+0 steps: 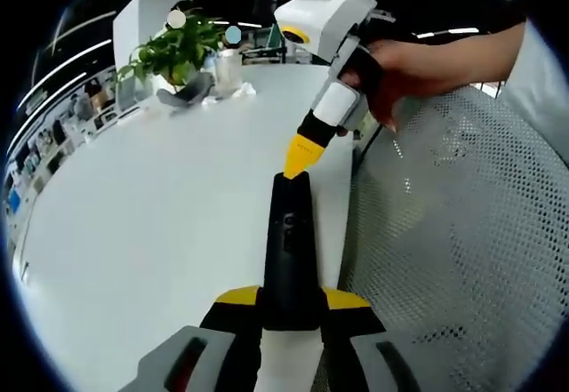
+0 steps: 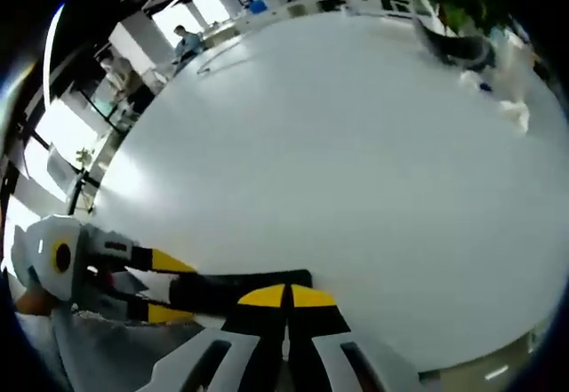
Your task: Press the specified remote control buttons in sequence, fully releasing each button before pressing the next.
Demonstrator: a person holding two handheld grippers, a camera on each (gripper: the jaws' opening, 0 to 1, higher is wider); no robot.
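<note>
A slim black remote control (image 1: 292, 232) points away from me over the edge of a white table (image 1: 160, 223). My left gripper (image 1: 291, 299) is shut on its near end, one yellow-tipped jaw on each side. The right gripper (image 1: 300, 156), held by a hand (image 1: 409, 68), reaches in from the upper right with its jaws shut, and its yellow tip touches the remote's far end. In the right gripper view, my right gripper (image 2: 286, 296) is shut, tips together over the end of the remote (image 2: 213, 292). The left gripper (image 2: 164, 287) clamps the remote from the left.
A potted plant (image 1: 178, 50), a clear bottle (image 1: 228, 68) and a dark grey object (image 1: 182, 94) stand at the table's far end. A white mesh chair back (image 1: 453, 241) rises right beside the table edge. The broad white table (image 2: 338, 161) stretches ahead.
</note>
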